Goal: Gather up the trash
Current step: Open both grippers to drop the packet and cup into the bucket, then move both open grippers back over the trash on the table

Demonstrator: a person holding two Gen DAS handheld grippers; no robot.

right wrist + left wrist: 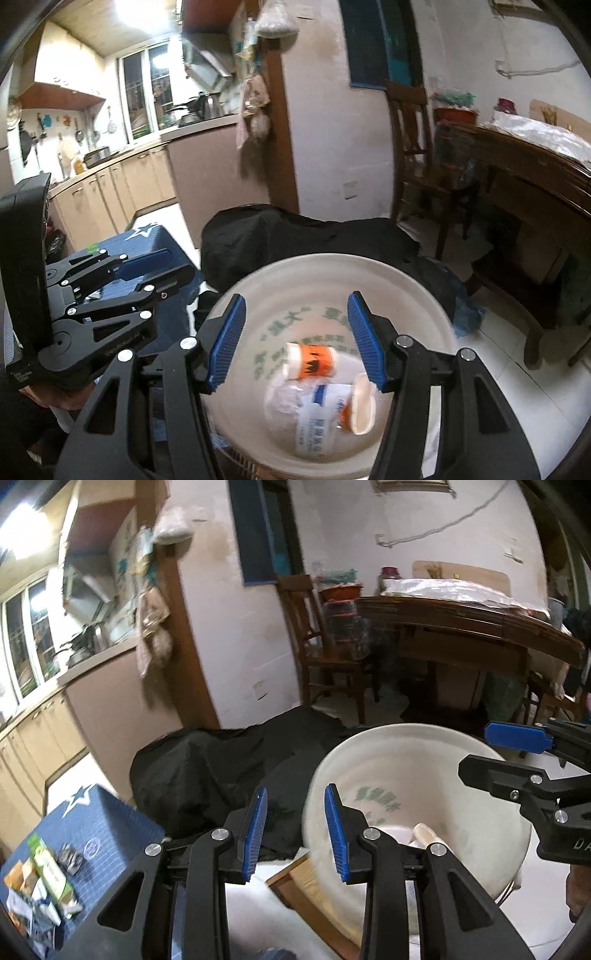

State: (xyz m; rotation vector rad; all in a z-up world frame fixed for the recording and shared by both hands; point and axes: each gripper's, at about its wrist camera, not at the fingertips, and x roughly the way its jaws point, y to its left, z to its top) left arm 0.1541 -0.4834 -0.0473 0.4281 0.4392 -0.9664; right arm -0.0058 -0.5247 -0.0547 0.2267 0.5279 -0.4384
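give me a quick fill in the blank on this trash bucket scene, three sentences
The round white plastic bucket holds two small orange-and-white paper ____.
Both the left gripper and the right gripper have their jaws ____.
Behind the bucket lies a crumpled ____ plastic bag.

Missing words: cups; open; black

bucket (258, 291): cream-white, faded green lettering inside
paper cups (312, 360): white, orange band with black marks
wrapper (314, 417): white, blue print
cloth (207, 760) beyond the fingertips: black
box (110, 819) left of the left gripper (295, 830): blue, white star, fine grid pattern
pads (225, 339): blue, ribbed, on black arms
table (461, 620): dark brown wood
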